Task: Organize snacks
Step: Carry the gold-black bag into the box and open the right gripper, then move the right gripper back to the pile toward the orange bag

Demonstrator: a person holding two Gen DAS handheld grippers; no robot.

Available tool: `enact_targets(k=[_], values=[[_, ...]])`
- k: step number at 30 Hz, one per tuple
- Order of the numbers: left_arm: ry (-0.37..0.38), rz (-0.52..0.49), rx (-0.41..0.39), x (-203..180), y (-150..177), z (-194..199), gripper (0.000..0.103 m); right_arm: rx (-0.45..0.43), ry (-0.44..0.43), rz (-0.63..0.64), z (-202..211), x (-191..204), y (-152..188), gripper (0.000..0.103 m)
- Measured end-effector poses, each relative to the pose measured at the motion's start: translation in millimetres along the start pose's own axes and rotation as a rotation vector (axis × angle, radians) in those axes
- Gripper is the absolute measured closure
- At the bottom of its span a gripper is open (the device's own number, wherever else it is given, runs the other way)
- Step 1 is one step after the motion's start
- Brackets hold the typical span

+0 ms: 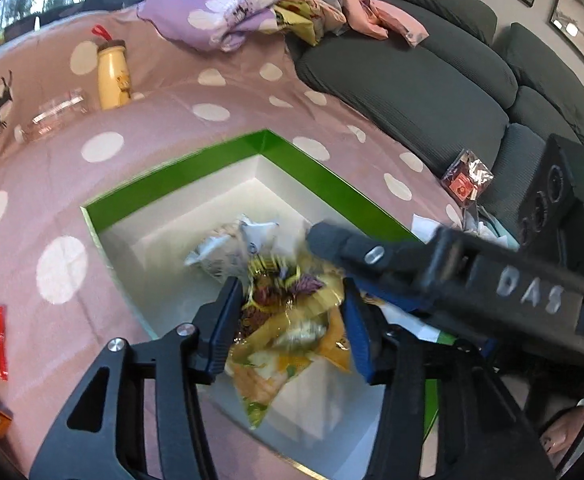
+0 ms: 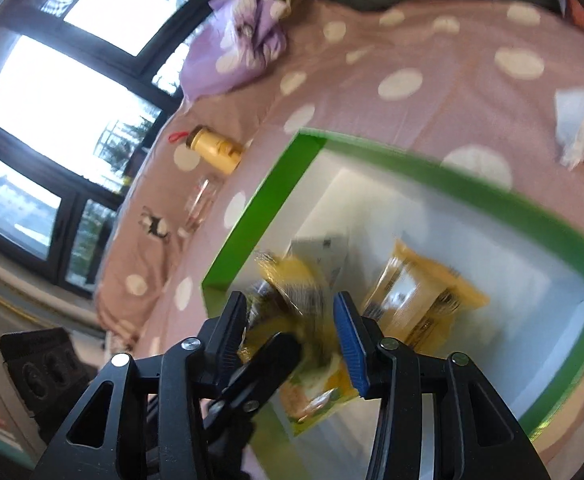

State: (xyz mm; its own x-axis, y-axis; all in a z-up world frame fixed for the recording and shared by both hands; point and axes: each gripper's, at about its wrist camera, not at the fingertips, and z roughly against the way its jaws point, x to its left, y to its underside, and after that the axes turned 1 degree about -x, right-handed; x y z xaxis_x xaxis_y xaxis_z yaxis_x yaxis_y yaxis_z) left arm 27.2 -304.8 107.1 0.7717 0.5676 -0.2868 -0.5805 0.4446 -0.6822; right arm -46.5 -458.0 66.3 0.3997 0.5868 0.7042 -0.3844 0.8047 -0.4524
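Left fingers (image 1: 288,320): gripping the yellow snack bag (image 1: 288,336) over the box (image 1: 196,176).
Right fingers (image 2: 292,332): parted, straddling the same bag, not pressing.
Risk: bag is hanging blurred; loosening early could be dropping it crooked onto packets inside the box.

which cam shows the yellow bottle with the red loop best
The left wrist view: the yellow bottle stands sharp and upright on the dotted cloth, lid and red loop clear. The right wrist view also shows the whole bottle, but smaller, tipped sideways by the camera's roll, and a little blurred.
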Motion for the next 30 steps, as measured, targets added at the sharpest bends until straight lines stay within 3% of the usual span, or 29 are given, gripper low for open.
enact_targets(k=[3,6,8,13,17,22,27,28,30], values=[[-0.014,0.005,-0.028,7,-3,14,0.053,-0.077,-0.019,0.022,12,4,-1,0.029],[-0.012,0.038,-0.057,18,-6,30,0.048,-0.111,-0.04,0.048,17,11,-2,0.025],[-0.016,0.055,-0.08,25,-6,42,0.038,-0.119,-0.046,0.069,17,16,-2,0.024],[-0.088,0.099,-0.107,47,1,67,0.025,-0.097,-0.061,0.113,11,30,4,0.024],[-0.158,0.165,-0.122,72,13,91,0.025,-0.075,-0.052,0.152,3,43,11,0.024],[-0.159,0.291,-0.199,108,32,132,0.024,-0.046,-0.054,0.205,-6,60,23,0.024],[-0.307,0.337,-0.213,133,59,157,0.014,-0.011,-0.044,0.292,-17,84,40,0.023],[-0.329,0.35,-0.212,138,65,160,0.014,-0.005,-0.045,0.307,-19,89,44,0.022],[-0.356,0.393,-0.212,150,78,166,0.014,0.011,-0.056,0.33,-25,97,52,0.011]])
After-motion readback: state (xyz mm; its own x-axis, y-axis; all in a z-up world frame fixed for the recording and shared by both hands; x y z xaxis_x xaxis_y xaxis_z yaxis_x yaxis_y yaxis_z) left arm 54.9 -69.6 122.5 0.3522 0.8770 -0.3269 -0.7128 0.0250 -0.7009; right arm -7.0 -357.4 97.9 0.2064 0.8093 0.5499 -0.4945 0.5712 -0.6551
